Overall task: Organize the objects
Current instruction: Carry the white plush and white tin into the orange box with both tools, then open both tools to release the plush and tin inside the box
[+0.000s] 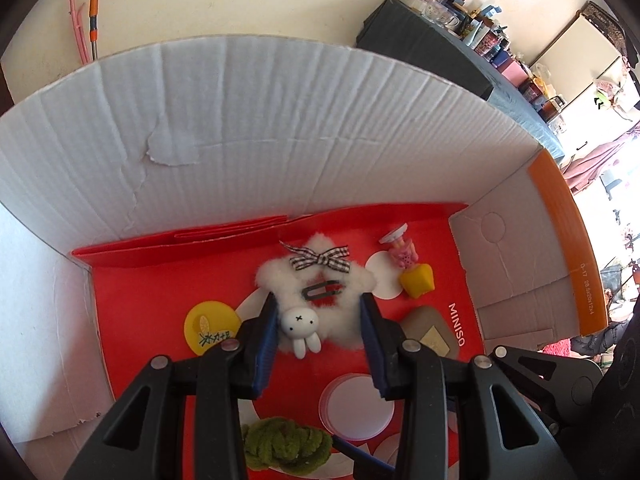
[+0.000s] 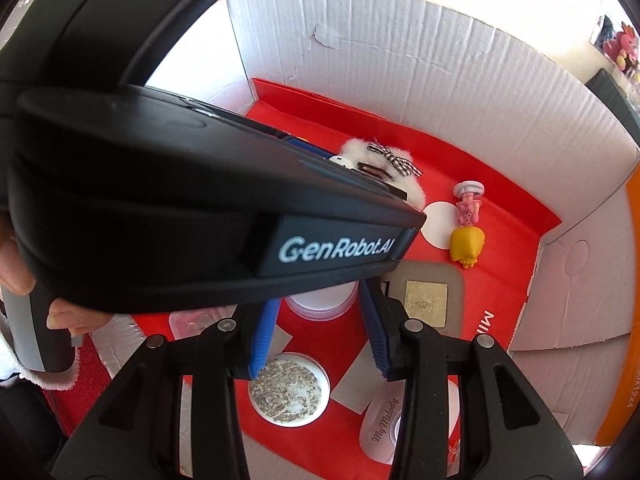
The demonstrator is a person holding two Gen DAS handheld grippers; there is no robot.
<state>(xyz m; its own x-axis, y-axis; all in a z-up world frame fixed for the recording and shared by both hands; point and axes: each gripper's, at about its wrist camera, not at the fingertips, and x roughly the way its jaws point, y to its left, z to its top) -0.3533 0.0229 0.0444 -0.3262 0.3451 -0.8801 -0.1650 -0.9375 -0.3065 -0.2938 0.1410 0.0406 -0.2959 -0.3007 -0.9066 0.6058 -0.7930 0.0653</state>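
The fluffy star clip (image 1: 320, 300) is framed just ahead between the part-open, empty left gripper (image 1: 320, 328) jaws, while the right gripper (image 2: 320, 328) is held similarly empty.

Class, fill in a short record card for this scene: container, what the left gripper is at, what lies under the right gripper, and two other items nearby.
Container: white cardboard box lined with red paper
Left gripper: straddling the white fluffy star clip, pads at its sides; contact unclear
Right gripper: holding nothing, above a round speckled dish
Nearby: yellow round badge; pink and yellow figurine
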